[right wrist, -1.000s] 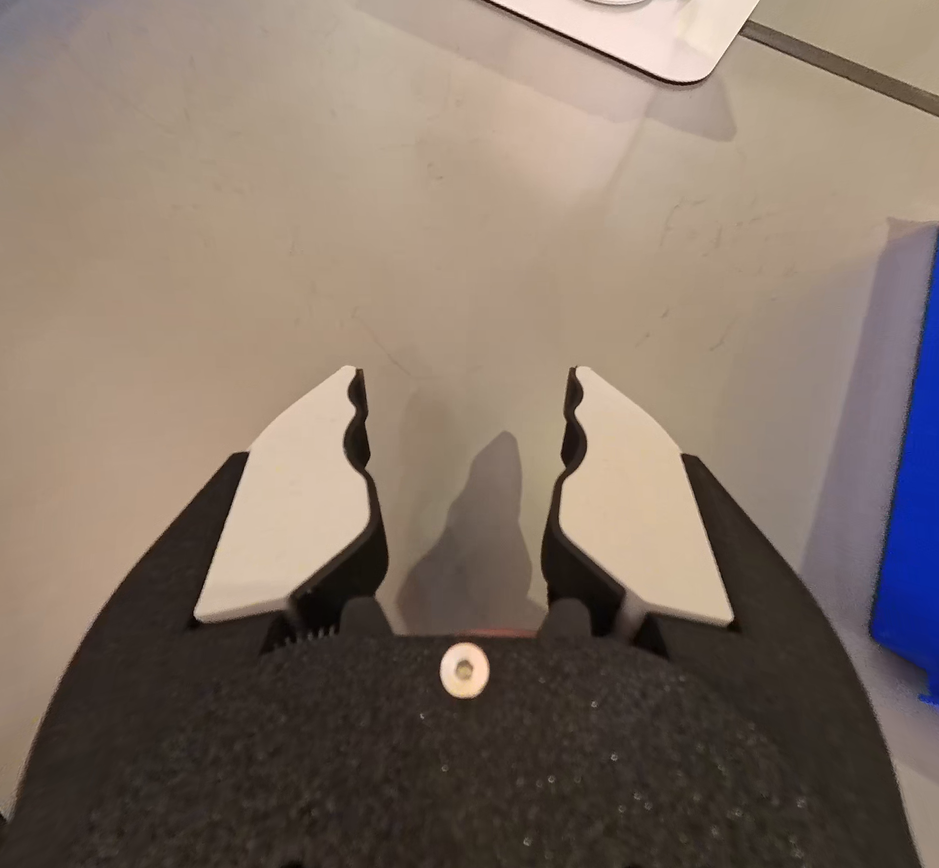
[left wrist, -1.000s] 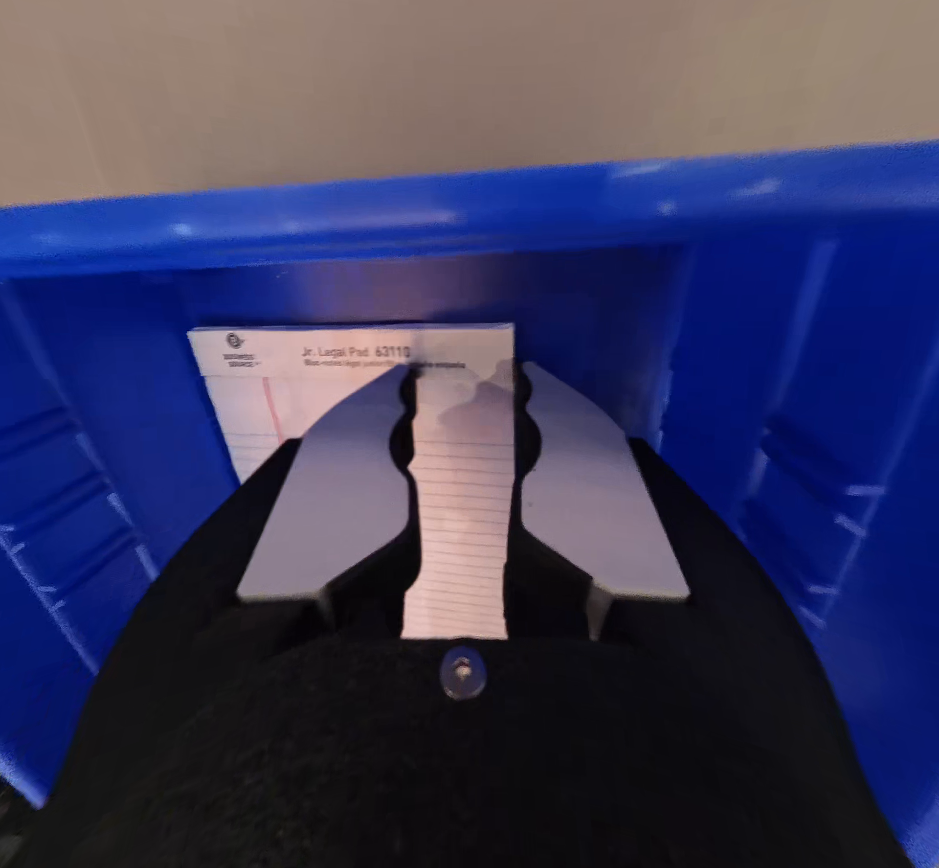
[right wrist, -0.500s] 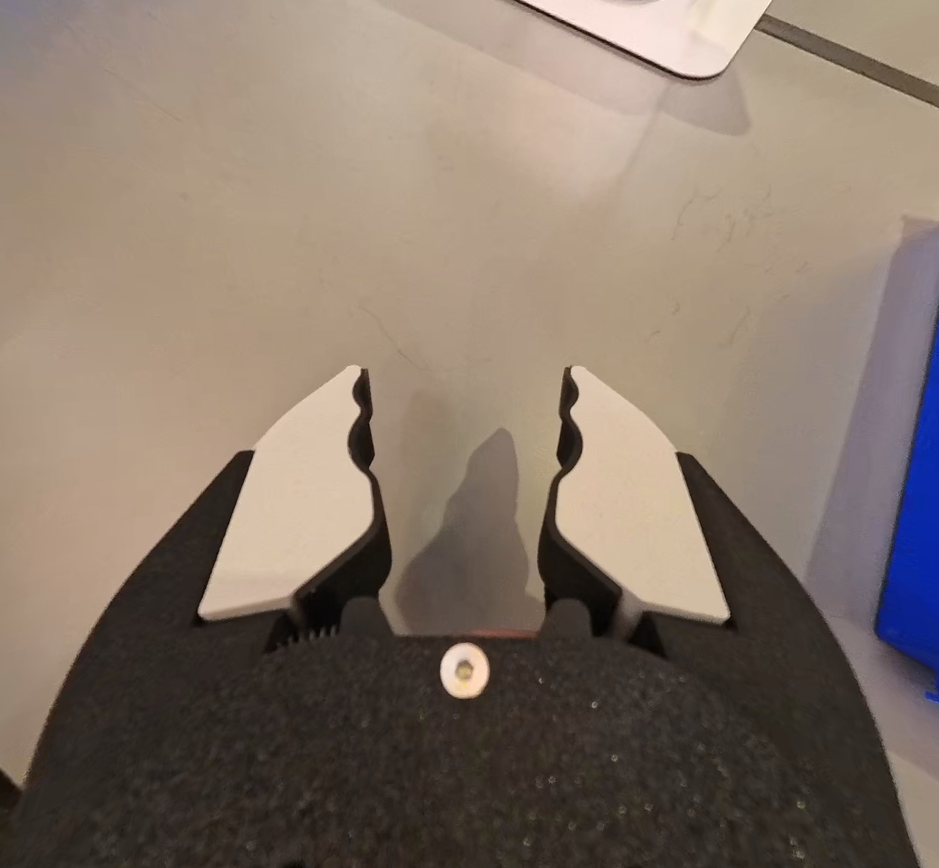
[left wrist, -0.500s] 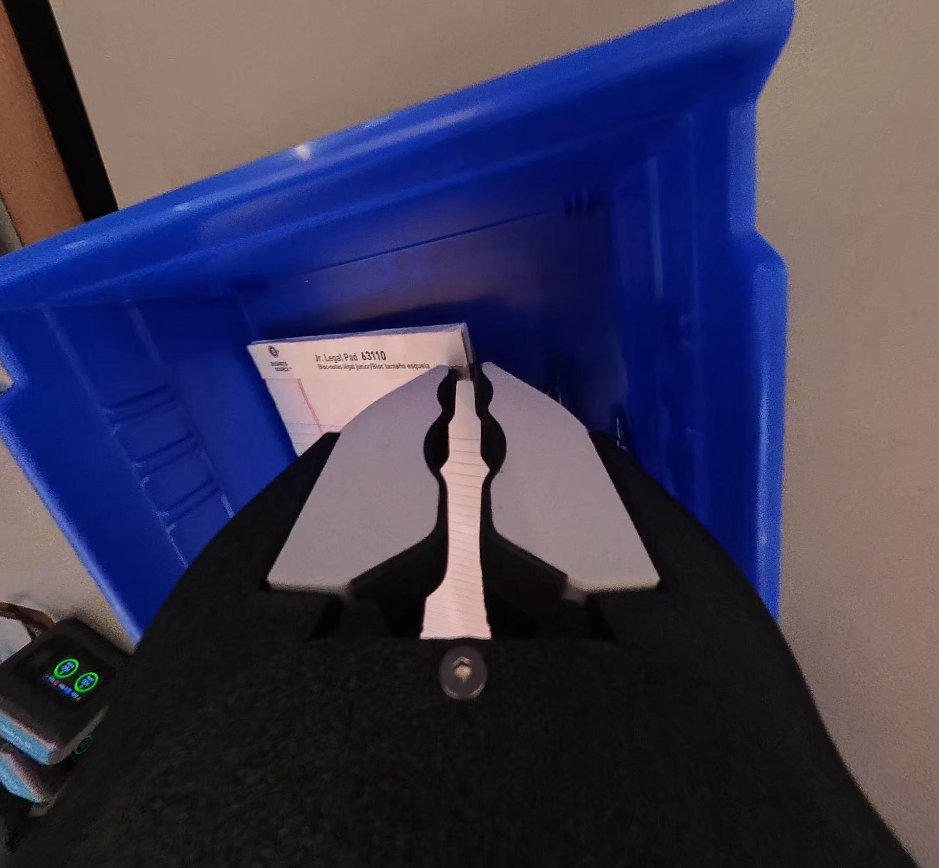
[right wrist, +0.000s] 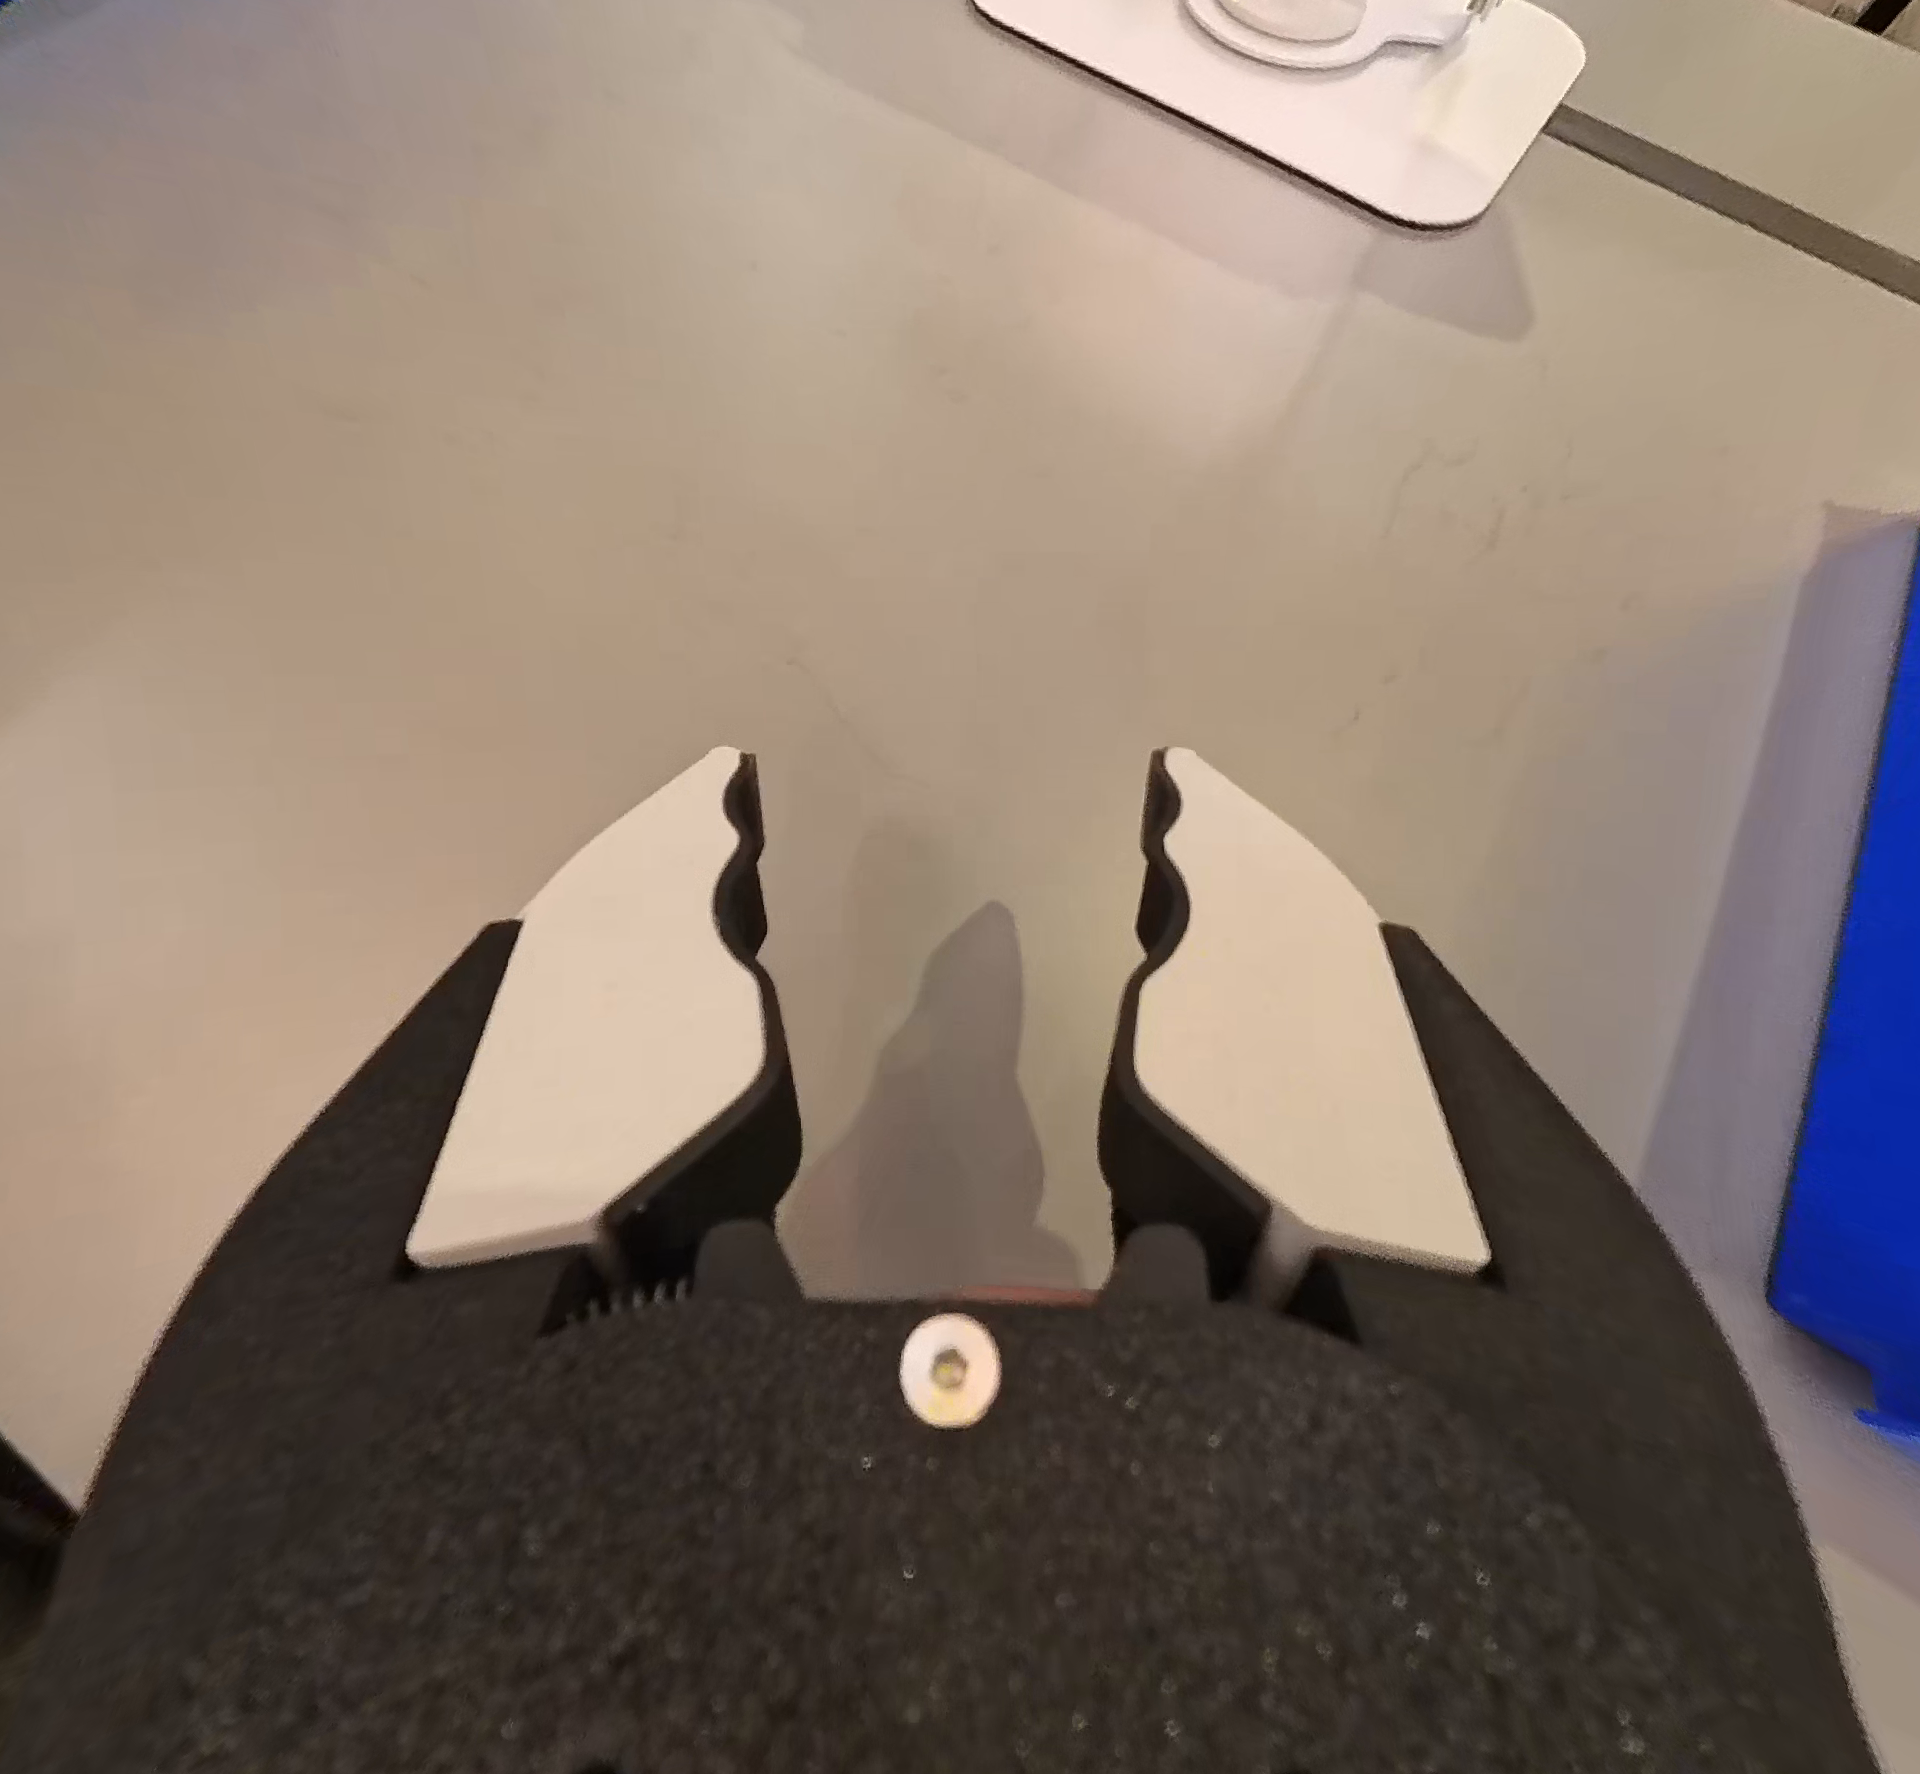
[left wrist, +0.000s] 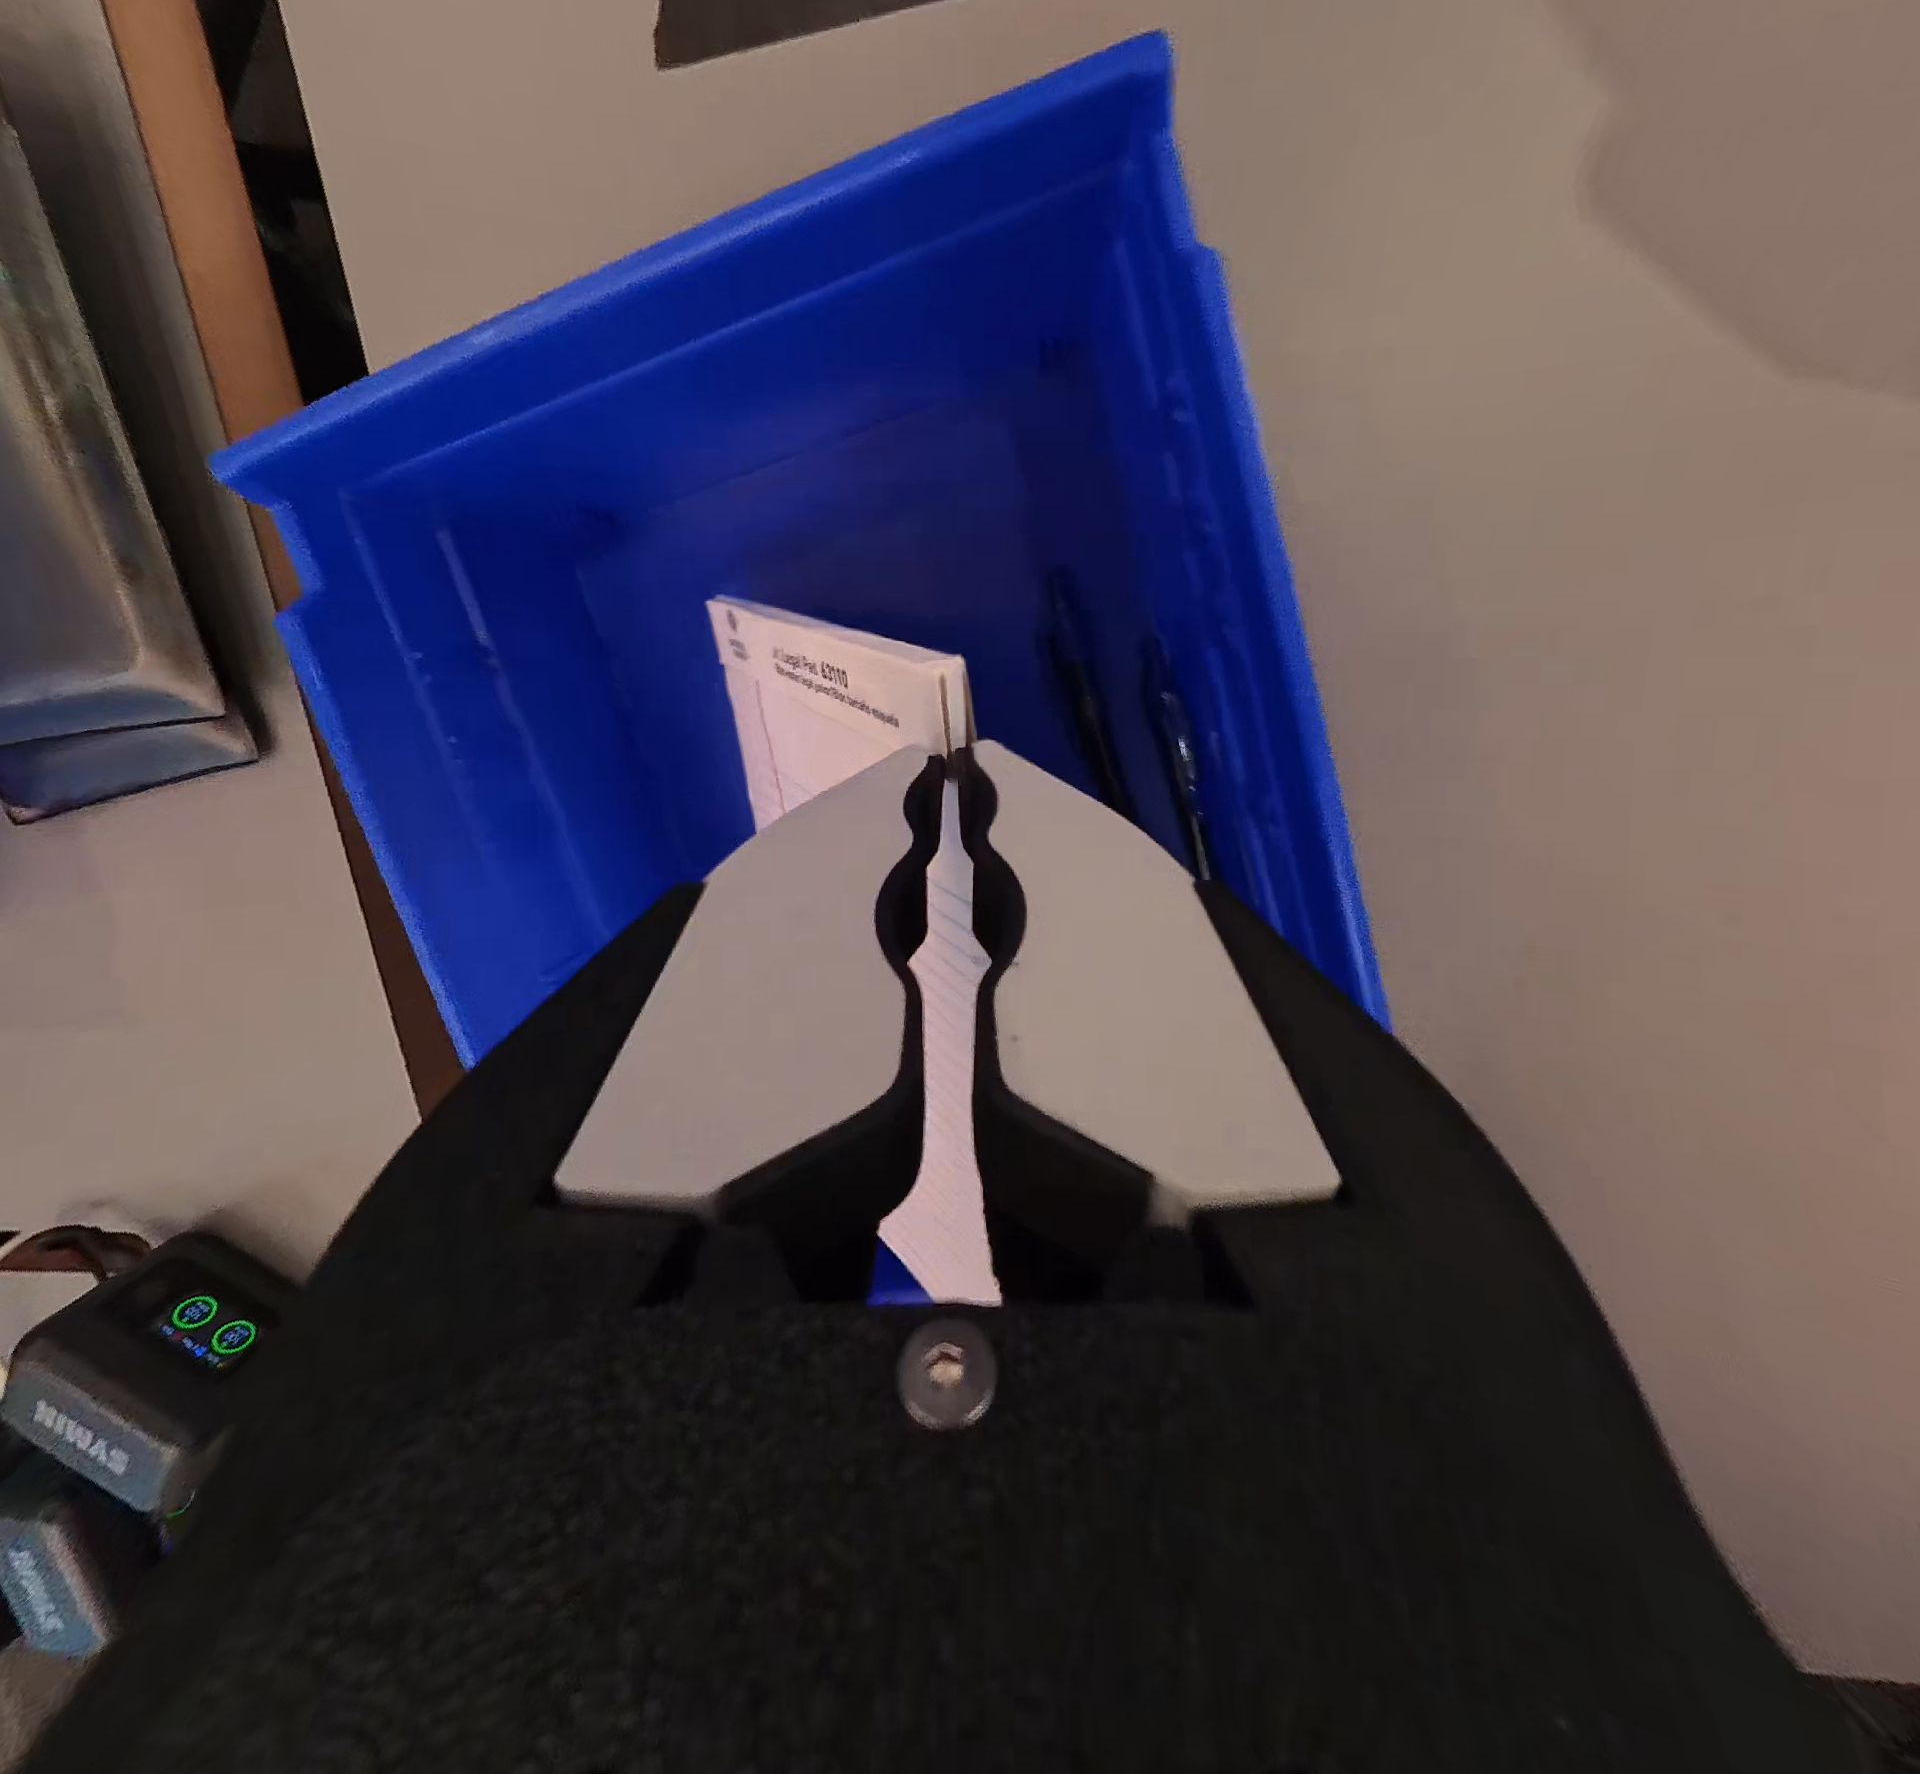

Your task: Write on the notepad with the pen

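In the left wrist view my left gripper [left wrist: 951, 768] is shut on the right edge of a white lined notepad [left wrist: 831, 696] and holds it tilted up above the floor of a blue plastic bin [left wrist: 727, 353]. Two dark pens [left wrist: 1081, 685] lie along the bin's right inner wall, beside the pad. In the right wrist view my right gripper [right wrist: 951, 768] is open and empty, held over the bare grey tabletop [right wrist: 520, 477]. No pen or pad shows in that view.
A white flat stand base [right wrist: 1278, 41] sits at the far right of the table. A blue bin edge [right wrist: 1860, 997] is at the right. A dark device with green lights [left wrist: 135, 1350] lies at lower left, near the table edge [left wrist: 208, 270]. Tip to tip, the grippers are about 55 cm apart.
My left gripper closed on the notepad's edge and lifted and drew back with it, so the whole bin and the pens came into view. The right gripper stayed open, barely moving.
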The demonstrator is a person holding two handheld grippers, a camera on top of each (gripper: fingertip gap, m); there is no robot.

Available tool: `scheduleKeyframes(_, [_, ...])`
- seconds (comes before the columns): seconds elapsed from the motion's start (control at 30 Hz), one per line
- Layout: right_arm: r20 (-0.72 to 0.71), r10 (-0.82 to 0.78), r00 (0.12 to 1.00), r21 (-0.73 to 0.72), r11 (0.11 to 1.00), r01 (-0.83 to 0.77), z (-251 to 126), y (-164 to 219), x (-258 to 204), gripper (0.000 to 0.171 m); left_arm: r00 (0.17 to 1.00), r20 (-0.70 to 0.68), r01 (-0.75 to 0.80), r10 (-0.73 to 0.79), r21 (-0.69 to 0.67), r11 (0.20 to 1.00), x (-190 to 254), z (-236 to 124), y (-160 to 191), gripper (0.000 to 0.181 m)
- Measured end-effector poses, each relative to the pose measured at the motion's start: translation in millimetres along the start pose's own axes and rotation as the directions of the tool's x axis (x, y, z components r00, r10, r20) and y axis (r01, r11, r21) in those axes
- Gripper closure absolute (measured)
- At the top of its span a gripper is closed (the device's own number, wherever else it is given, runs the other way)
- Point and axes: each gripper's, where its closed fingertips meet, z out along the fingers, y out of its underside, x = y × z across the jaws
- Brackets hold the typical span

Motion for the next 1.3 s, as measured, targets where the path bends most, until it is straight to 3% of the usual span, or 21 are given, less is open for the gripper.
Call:
scheduleKeyframes(0.4, [0.029, -0.021, 0.999, 0.017, 1.0, 0.021, -1.3, -11.6, -16.7, 0.101, 0.982, -0.048, -0.166, 0.181, 0.23, 0.959, 74.3, -87.3, -11.3, 0.181])
scheduleKeyframes(0.53, [0.032, -0.023, 0.999, 0.011, 1.0, 0.023, -0.7, -9.7, -17.8, 0.101, 0.971, -0.019, -0.226, 0.237, 0.241, 0.944, 92.8, -92.7, -14.2, 0.181])
scheduleKeyframes(0.67, [0.025, -0.025, 0.999, 0.002, 1.0, 0.025, -1.3, -5.6, -14.6, 0.101, 0.981, -0.003, -0.191, 0.196, 0.203, 0.96, 78.3, -74.5, -11.1, 0.177])
scheduleKeyframes(0.73, [0.026, -0.019, 0.999, 0.003, 1.0, 0.019, -2.1, -4.7, -12.7, 0.101, 0.99, 0.046, -0.143, 0.136, 0.185, 0.972, 52.4, -60.5, -10.7, 0.157])
scheduleKeyframes(0.8, [0.024, -0.015, 1.0, -0.001, 1.0, 0.015, -1.6, -2.7, -10.5, 0.101, 0.994, 0.063, -0.092, 0.084, 0.14, 0.986, 24.4, -41.3, -4.0, 0.151])
scheduleKeyframes(0.87, [0.024, -0.013, 1.0, -0.007, 1.0, 0.013, -0.2, -0.5, -9.1, 0.101, 0.997, 0.053, -0.06, 0.058, 0.044, 0.997, -0.4, -14.9, 9.4, 0.128])
scheduleKeyframes(0.93, [0.024, -0.014, 1.0, -0.016, 1.0, 0.014, 2.6, 2.4, -8.3, 0.101, 1.0, 0.002, -0.012, 0.012, -0.029, 1.0, -17.6, 13.4, 18.3, 0.119])
scheduleKeyframes(1.07, [0.026, -0.015, 1.0, -0.041, 0.999, 0.016, 10.7, 6.9, -9.3, 0.101, 0.951, -0.201, 0.204, -0.234, -0.16, 0.966, -20.4, 60.4, 20.0, 0.097])
scheduleKeyframes(1.3, [0.024, -0.022, 0.999, -0.069, 0.997, 0.024, 19.9, 13.5, -7.3, 0.101, 0.943, -0.148, 0.257, -0.299, -0.25, 0.934, -44.0, 106.2, 15.1, 0.051])
